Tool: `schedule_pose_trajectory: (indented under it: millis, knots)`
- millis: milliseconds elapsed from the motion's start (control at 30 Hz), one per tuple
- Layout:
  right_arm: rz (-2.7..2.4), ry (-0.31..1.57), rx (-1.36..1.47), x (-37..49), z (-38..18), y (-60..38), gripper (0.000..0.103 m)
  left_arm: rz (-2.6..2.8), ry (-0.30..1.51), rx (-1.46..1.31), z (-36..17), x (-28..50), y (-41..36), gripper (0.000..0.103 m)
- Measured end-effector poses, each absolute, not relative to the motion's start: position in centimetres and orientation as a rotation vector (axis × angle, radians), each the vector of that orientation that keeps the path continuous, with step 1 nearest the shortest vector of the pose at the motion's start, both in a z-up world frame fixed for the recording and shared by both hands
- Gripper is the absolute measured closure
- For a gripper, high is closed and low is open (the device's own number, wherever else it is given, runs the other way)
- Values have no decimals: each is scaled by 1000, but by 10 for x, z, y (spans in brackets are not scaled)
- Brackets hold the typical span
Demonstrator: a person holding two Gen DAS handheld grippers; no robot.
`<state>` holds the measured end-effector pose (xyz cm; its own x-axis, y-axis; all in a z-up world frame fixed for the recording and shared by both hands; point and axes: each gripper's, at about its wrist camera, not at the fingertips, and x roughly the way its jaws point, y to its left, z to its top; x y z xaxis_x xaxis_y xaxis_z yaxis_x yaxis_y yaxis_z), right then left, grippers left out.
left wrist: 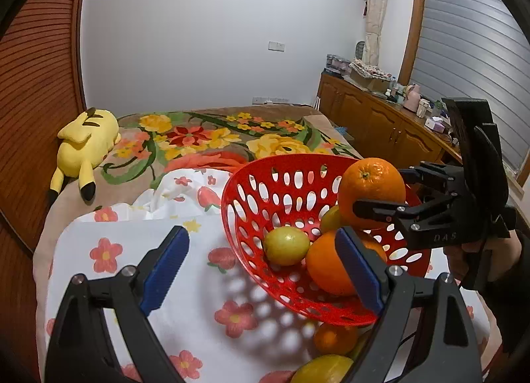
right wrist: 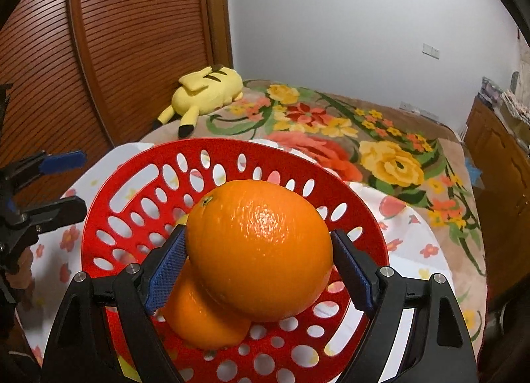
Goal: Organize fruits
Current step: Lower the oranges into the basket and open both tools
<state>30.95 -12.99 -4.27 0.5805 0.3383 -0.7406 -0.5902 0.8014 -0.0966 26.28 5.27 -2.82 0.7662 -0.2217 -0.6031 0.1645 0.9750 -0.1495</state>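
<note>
Red perforated basket (left wrist: 251, 224) on flowered white cloth (left wrist: 132, 250), tilted. Right gripper (right wrist: 258, 250) clamped on large orange (right wrist: 260, 247), held above basket. Inside basket: second orange (left wrist: 328, 263), lemon (left wrist: 286, 245). Left gripper (left wrist: 265, 270) spread wide, nothing between pads, right pad at basket rim. More fruit (left wrist: 334, 338) on cloth beside basket.

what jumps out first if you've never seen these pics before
A big orange fills the right wrist view, clamped between the right gripper's blue pads just above a red basket. In that basket sit another orange and a lemon; the left gripper hangs open at its near rim. Behind, a yellow plush toy lies on the floral bed.
</note>
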Motion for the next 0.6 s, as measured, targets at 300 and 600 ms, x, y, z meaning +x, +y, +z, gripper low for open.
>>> schedule_pose_trajectory:
  millis: [300, 600]
  knots:
    - [551, 798, -326, 314, -42, -132, 15, -210, 655, -80, -28, 252, 49, 13]
    - [553, 788, -269, 312, -34, -137, 14, -192, 644, -82, -26, 235, 52, 13]
